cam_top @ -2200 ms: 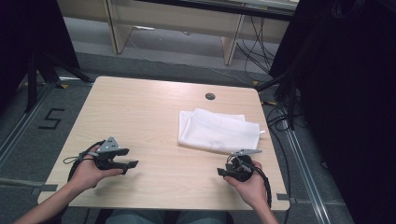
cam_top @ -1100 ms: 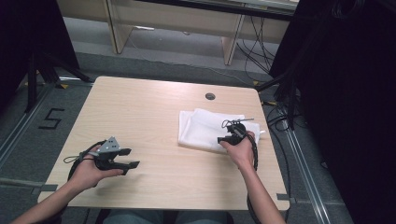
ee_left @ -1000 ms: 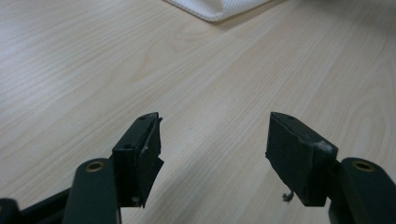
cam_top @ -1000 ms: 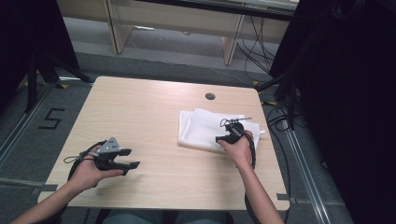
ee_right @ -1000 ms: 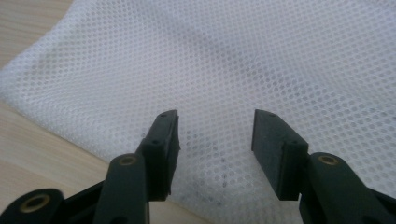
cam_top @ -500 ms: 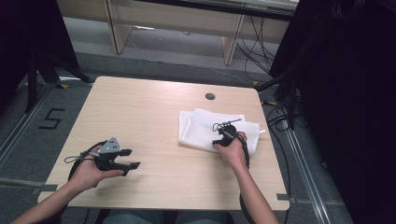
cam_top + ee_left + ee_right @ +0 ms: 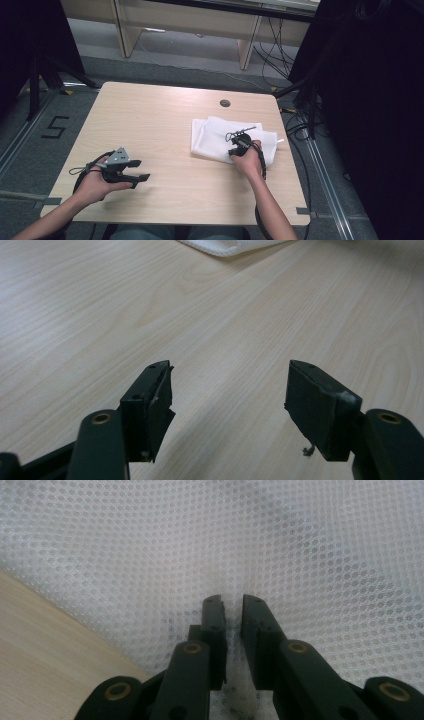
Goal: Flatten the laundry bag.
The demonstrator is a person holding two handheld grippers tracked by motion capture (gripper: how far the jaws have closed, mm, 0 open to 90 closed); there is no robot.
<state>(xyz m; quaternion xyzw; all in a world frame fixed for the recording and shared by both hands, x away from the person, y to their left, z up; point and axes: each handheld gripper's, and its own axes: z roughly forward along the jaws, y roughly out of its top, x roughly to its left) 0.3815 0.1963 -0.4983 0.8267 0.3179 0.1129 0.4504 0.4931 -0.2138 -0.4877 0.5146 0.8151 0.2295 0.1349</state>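
The folded white mesh cloth point(image 7: 227, 140) lies flat on the right half of the table point(image 7: 160, 120), nearer the right edge than the left and about midway between the far and near edges. Its long axis runs across the table, left to right, slightly slanted so its right end sits a little nearer the person; one small corner pokes out toward the right edge. The right gripper point(image 7: 235, 149) is down on the cloth's near-middle part, and its fingers point(image 7: 214, 625) have just been closing: they stand almost together with a ridge of the mesh pinched up between them. The left gripper point(image 7: 137, 171) rests by the near left corner, well apart from the cloth, fingers point(image 7: 150, 400) spread wide over bare wood. The table is pale wood grain with a dark round cable hole point(image 7: 225, 103) near the far edge. It stands on a grey floor marked with a black 5 point(image 7: 54, 128), cables point(image 7: 300, 127) trailing off to the right
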